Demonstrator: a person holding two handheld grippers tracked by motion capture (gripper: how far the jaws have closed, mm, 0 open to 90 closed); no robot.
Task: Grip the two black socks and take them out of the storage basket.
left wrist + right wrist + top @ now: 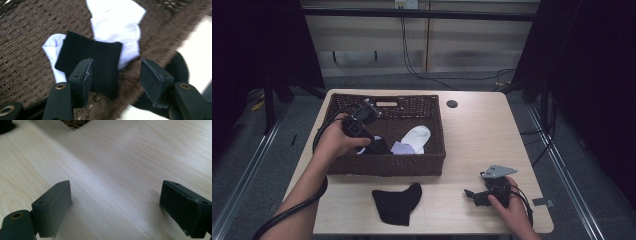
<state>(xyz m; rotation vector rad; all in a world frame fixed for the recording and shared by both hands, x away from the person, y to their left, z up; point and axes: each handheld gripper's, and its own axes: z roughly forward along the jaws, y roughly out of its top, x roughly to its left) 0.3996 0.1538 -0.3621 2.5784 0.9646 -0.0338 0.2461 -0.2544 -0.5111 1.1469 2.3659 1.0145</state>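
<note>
In the high view my left gripper (373, 144) reaches down into a brown wicker basket (387, 165). Seen from the left gripper view, the left gripper (115, 75) is open, and the ribbed cuff of a black sock (92, 57) lies partly between the jaws, close to the left one. That sock rests on white socks (117, 22). A second black sock (398, 202) lies flat on the table in front of the basket. My right gripper (472, 194) sits low near the table's front right, open over bare wood (115, 207).
The basket also holds a white sock (417, 136) and a pale lavender one (402, 148). A round cable hole (452, 104) marks the light wood table (482, 140) at the back. Basket corner (73, 123) shows far ahead of the right gripper. Dark curtains flank the table.
</note>
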